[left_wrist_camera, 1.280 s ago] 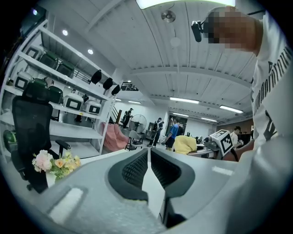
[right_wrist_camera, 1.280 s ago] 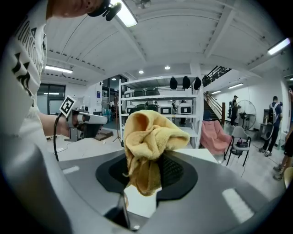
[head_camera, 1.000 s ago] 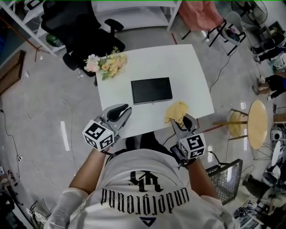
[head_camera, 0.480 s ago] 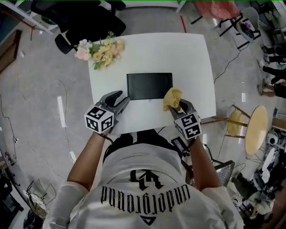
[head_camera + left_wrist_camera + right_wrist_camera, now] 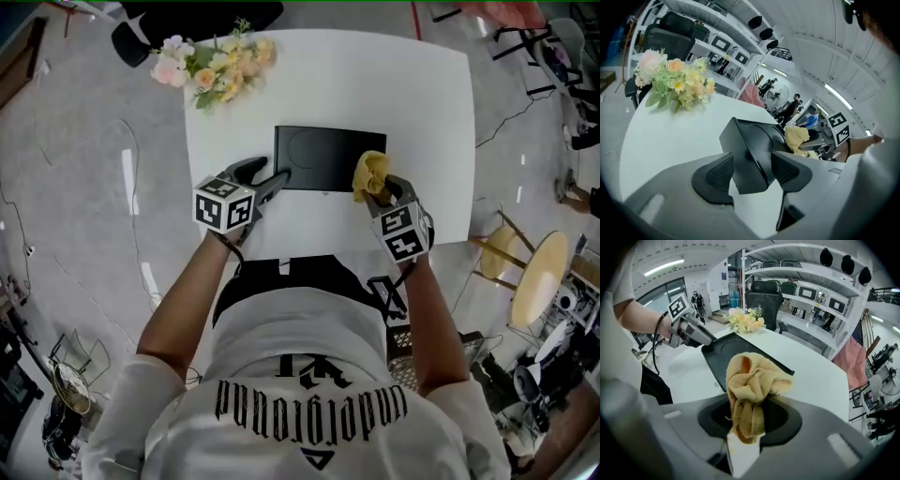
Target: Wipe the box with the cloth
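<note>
A flat black box [image 5: 323,155] lies in the middle of the white table [image 5: 394,84]. My left gripper [image 5: 272,180] is at the box's near left corner. Its jaws have just been opening and now stand wide. In the left gripper view the box's corner [image 5: 750,145] sits between the pads of that gripper [image 5: 752,165], which do not press on it. My right gripper [image 5: 382,190] is shut on a bunched yellow cloth [image 5: 368,172], which hangs over the box's near right corner. The right gripper view shows the cloth [image 5: 752,380] clamped in the gripper [image 5: 747,420], with the box [image 5: 726,357] beyond.
A bunch of artificial flowers [image 5: 217,67] lies at the table's far left corner. A black office chair [image 5: 187,14] stands behind the table. A round wooden stool [image 5: 530,281] is off to the right, and shelves [image 5: 801,268] line the far wall.
Both grippers have come down and forward to the box's near edge. The left jaws have opened around the box's corner. The cloth has travelled with the right gripper onto the box's right corner.
</note>
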Demonstrator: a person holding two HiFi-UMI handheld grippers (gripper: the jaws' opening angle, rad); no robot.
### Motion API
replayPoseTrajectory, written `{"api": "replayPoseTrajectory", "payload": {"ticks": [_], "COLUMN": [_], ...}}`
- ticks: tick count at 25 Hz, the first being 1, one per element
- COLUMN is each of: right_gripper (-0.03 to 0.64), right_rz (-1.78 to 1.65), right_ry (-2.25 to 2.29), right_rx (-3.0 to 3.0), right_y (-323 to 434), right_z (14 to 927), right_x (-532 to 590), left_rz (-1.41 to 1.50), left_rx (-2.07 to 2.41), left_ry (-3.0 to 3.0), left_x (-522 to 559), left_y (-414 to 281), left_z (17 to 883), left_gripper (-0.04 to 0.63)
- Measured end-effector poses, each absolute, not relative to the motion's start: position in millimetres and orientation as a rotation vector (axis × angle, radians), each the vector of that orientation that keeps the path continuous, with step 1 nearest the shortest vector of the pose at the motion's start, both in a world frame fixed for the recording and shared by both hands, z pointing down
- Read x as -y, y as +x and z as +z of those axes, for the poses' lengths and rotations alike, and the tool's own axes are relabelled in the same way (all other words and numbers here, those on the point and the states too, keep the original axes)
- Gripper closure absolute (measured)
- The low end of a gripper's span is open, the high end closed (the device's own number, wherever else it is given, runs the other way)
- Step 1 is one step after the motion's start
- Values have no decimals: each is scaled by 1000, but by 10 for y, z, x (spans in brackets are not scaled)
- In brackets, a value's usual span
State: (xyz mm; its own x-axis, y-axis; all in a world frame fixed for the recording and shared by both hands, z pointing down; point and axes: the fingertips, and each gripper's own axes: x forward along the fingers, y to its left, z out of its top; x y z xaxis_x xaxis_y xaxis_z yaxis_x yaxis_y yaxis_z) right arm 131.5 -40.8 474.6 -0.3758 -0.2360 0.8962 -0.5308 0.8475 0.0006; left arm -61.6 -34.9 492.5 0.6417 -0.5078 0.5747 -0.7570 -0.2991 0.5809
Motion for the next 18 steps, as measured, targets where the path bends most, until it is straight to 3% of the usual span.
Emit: {"api": "replayPoseTrajectory", "payload": {"ticks": [4,6,18], "right_gripper": [489,492,497], "right_rz": [361,352,174], "right_ry": [565,563,218], "right_rx": [1979,1977,2101], "right_y": [1299,1267,-80], "right_z": [4775,4769,4842], "right_x": [412,414,265], "left_rz": [349,325,349], "left_rx": [972,964,956], "left_ry": [1949,1956,1992], "left_x": [318,317,302], "left_y": [-598,-556,-477], "left_z": [5066,5061,5069], "left_gripper": [341,399,394]}}
